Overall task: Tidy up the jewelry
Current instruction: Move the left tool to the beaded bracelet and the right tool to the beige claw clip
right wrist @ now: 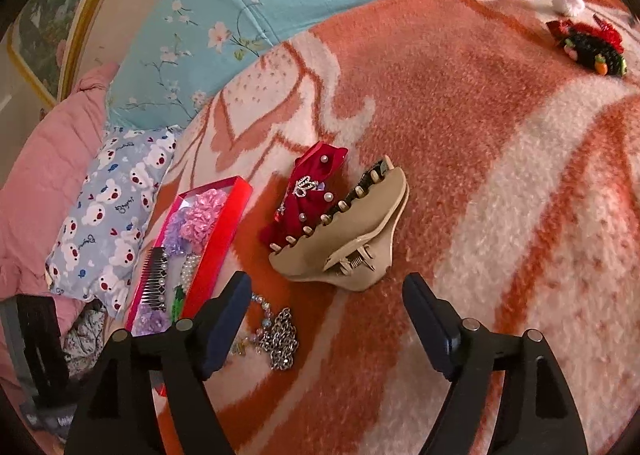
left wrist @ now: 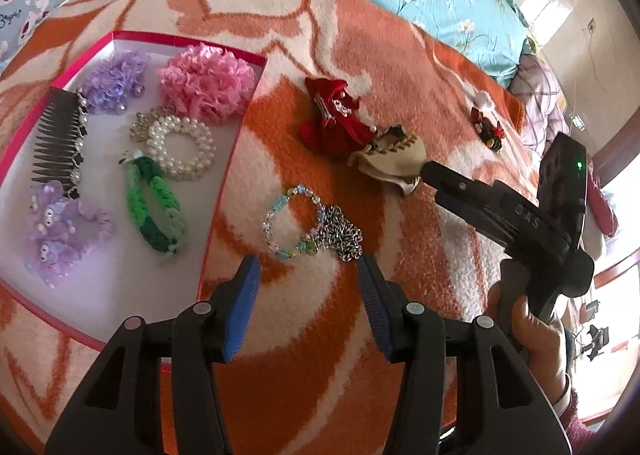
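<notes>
surface: blanket (left wrist: 400,67) | on it: red box (left wrist: 224,191), claw clip (right wrist: 352,231), red bow (right wrist: 308,191), bead bracelet (left wrist: 292,221), chain (left wrist: 340,235)

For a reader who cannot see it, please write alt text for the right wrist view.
The open right gripper hovers over a beige claw clip on an orange and white blanket. A red bow clip touches the claw clip; a red box with hair accessories lies further left.

In the right wrist view, the left finger of the tongs (right wrist: 324,319) hides part of the bead bracelet (right wrist: 260,315) and the box's (right wrist: 224,231) near corner; items inside look too small.
</notes>
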Available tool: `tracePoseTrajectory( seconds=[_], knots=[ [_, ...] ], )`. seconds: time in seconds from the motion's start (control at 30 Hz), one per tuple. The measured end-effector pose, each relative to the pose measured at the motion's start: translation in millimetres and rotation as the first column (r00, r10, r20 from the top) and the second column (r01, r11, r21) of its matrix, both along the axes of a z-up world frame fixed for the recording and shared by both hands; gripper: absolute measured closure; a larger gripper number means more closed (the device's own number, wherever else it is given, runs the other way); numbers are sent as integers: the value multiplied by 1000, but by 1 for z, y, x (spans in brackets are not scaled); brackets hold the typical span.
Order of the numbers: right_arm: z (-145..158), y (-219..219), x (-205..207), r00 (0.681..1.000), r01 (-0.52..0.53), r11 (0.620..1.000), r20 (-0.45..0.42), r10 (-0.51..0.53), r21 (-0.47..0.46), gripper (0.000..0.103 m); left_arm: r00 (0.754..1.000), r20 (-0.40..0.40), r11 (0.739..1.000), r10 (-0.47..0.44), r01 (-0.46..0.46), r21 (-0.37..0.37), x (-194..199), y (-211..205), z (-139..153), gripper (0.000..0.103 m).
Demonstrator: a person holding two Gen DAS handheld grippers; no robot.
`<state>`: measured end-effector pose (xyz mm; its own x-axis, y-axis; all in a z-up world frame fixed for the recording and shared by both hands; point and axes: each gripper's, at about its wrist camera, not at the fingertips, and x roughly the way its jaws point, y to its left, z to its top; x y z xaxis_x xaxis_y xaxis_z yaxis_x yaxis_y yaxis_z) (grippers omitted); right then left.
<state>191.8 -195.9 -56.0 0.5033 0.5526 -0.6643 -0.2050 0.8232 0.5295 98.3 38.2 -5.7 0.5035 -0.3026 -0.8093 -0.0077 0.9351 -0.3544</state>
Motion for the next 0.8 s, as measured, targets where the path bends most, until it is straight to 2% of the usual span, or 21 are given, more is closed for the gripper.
tracePoseTrajectory(
  seconds=[0.1, 0.2, 0.3, 0.53, 0.6, 0.67, 0.7, 0.8],
  knots=[
    [-4, 6, 3, 1000, 3, 999, 8, -3, -37, 24, 1000, -5, 1000, -1, 1, 0, 1, 0, -2, 54],
    [-4, 7, 6, 1000, 21, 994, 16, -19, -112, 24, 1000, -7, 1000, -1, 1, 0, 3, 2, -3, 54],
    [0, 2, 9, 997, 66, 973, 41, -59, -219, 24, 1000, -11, 1000, -3, 3, -1, 6, 2, -5, 54],
    [9, -29, 17, 987, 153, 936, 92, -130, -317, 25, 999, -28, 1000, -19, 19, 8, 13, -4, -13, 54],
    [10, -39, 20, 983, 181, 937, 88, -161, -300, 24, 999, -30, 999, -26, 26, 19, 15, -7, -15, 54],
    [9, -48, 20, 984, 178, 964, 58, -170, -197, 23, 999, -33, 999, -30, 31, 34, 17, -9, -17, 54],
    [9, -49, 19, 987, 161, 978, 41, -157, -132, 23, 999, -34, 999, -31, 32, 41, 19, -10, -18, 54],
    [10, -36, 14, 993, 106, 990, 50, -102, -90, 23, 999, -36, 997, -37, 39, 65, 25, -12, -22, 54]
  ],
)
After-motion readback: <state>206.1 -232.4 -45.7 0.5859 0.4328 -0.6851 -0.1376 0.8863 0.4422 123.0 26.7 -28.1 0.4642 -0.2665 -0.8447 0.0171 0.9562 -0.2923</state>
